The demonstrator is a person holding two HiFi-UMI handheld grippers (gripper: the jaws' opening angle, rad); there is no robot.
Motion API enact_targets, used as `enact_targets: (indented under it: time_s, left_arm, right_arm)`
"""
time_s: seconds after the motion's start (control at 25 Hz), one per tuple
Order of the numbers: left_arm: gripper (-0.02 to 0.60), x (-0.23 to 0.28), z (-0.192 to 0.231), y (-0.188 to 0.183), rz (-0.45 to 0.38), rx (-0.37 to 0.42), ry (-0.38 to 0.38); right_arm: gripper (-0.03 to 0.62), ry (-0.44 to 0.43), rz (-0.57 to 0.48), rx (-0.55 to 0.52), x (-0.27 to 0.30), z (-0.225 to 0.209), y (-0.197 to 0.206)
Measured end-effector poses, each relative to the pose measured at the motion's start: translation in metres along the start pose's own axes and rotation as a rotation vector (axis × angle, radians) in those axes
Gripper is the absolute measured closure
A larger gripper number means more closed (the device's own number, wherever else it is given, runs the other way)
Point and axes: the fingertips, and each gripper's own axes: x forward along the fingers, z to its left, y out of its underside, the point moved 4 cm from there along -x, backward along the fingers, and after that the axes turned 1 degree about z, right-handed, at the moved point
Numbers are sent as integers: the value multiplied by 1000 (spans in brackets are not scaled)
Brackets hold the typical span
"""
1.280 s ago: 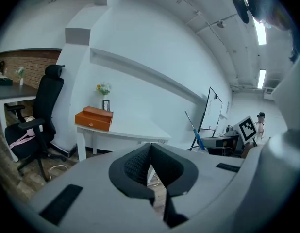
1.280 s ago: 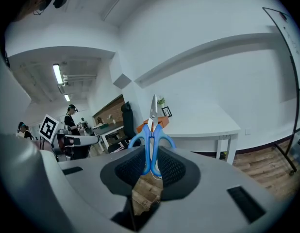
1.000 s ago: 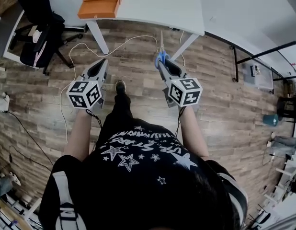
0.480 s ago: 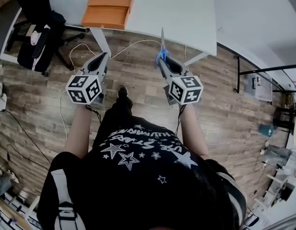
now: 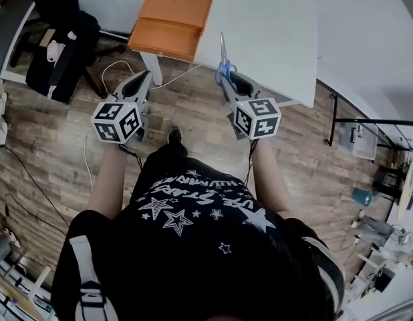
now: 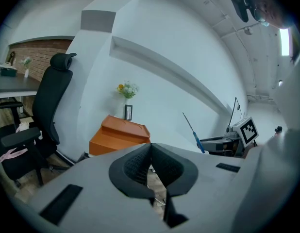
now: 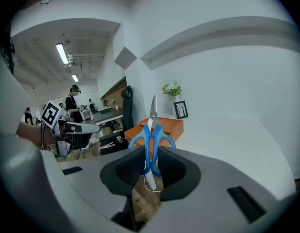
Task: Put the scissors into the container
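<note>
**A:** So, how far along is this being judged to be?

**B:** Roughly halfway, it's looking like. The scissors (image 5: 224,60) are being gripped by their blue handles in the right gripper (image 5: 228,80), with the blades pointing up and away toward the tabletop (image 5: 273,25). The orange container (image 5: 170,24) is sitting at the near left corner of that tabletop, apart from the scissors, so nothing is being dropped in yet. The carry across and the release are what's being left to do.

**A:** And the left gripper (image 5: 142,79)?

**B:** Nothing is being held there. Its fingers (image 6: 135,166) are being pressed together, empty, out over the wooden floor (image 5: 59,146).

**A:** Is anything being shown by one view and not another?

**B:** Yep. The overall layout is only being given by the head view. Both grippers are being held out in front of the body near the tabletop's near edge, with the container off to the left of the scissors. The grip itself is only being shown properly in the right gripper view, where the handles are being pinched between the pads and the blades are closed. A small picture frame (image 7: 180,109) and some flowers (image 7: 172,88) behind the container are only being picked up by the gripper views. Whether the container's top is open isn't being made clear by any of them.
</note>
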Motion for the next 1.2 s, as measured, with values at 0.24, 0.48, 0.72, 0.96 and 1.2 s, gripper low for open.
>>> enact_targets:
  time_s: [0.24, 0.48, 0.72, 0.96, 1.2]
  left_arm:
    - [563, 19, 50, -22, -2, -13, -29]
    - [563, 32, 89, -38, -7, -21, -43]
    - [563, 40, 110, -44, 2, -45, -62]
    - [563, 47, 128, -46, 2, -68, -93]
    - [563, 59, 156, -51, 13, -78, -132]
  right_arm:
    - [493, -4, 101, -199, 65, 5, -29]
    - [493, -42, 161, -337, 127, 16, -49]
    - [493, -90, 249, -429, 167, 23, -51]
    - [493, -126, 341, -580, 207, 24, -47]
    - [493, -165, 423, -678, 252, 25, -48]
